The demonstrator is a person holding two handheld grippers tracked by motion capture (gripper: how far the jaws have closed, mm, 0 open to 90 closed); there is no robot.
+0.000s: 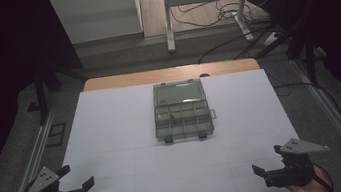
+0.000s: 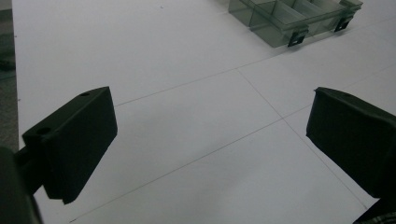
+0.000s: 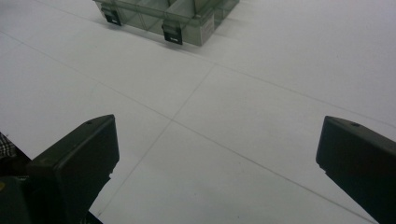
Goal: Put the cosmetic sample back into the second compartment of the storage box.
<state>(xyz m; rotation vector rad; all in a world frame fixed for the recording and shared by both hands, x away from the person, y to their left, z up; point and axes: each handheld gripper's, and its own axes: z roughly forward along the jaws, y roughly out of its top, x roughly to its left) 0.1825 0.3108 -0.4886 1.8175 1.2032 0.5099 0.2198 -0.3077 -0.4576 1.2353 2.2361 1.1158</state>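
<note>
White table point(image 1: 113, 134): open organizer box point(image 1: 181, 110) centre, well ahead of both claws.

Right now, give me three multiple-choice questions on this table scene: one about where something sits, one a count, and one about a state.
1. Where does the clear compartment box sit on the white table?
A. At the near left corner
B. Around the middle, toward the far side
C. Off the table's right edge

2. How many black latches show on the box's near edge?
A. Two
B. Four
C. None

3. How do the jaws of the left gripper and right gripper stand?
A. Both shut
B. Left shut on the box
C. Both open, holding nothing

Answers: 1 B, the high view shows it centred, beyond both grippers. 2 A, two clips hang from its front. 3 C, each gripper view shows bare table between wide-apart jaws.
</note>
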